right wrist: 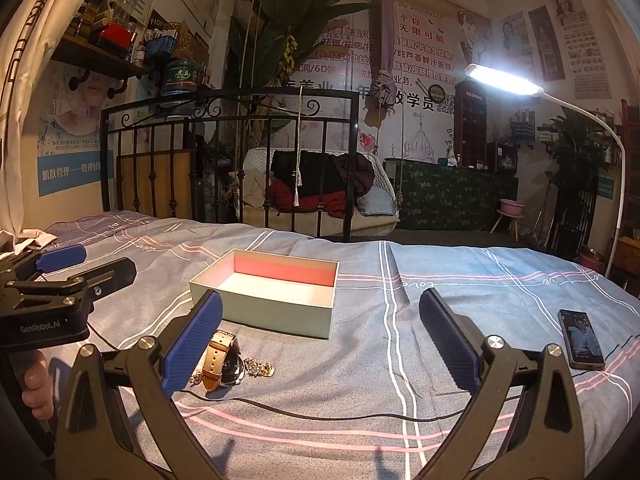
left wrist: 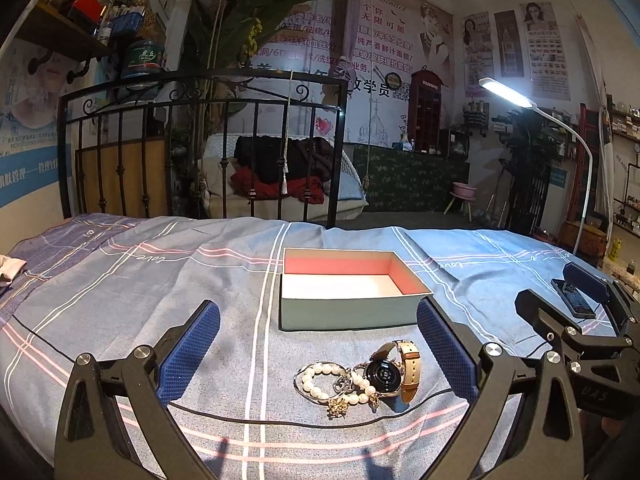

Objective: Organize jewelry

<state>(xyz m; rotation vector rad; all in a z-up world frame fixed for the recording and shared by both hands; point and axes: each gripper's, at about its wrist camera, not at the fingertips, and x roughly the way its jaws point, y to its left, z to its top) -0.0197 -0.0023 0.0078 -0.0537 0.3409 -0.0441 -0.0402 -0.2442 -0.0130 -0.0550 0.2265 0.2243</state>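
1. Bedding in blue-grey plaid (left wrist: pixel 160 280) covered the bed where the work was laid out, with a black iron bed frame (left wrist: pixel 200 92) and a cluttered shop room behind it
2. An open box (left wrist: pixel 352 312), pale outside and pink-walled inside, sat on the bedding and looked empty: no jewelry showed in it from either view
3. Just in front of the box lay the whole pile, touching or tangled together: a watch (left wrist: pixel 390 372) with a tan strap, a pearl bracelet (left wrist: pixel 320 380) and a small gold-coloured piece (left wrist: pixel 338 404) that was too small to identify
4. The left gripper (left wrist: pixel 318 356) hovered over the pile, its fingers (left wrist: pixel 188 352) spread wide and holding nothing
5. The right gripper (right wrist: pixel 320 340) hung to the right of the box, fingers (right wrist: pixel 448 340) likewise wide apart and empty; the pile sat by its left finger
6. A phone (right wrist: pixel 582 338) lay well to the right of the box, apart from the jewelry
7. Judging by this, nothing had been sorted yet: every piece remained outside the box, so the whole task was left
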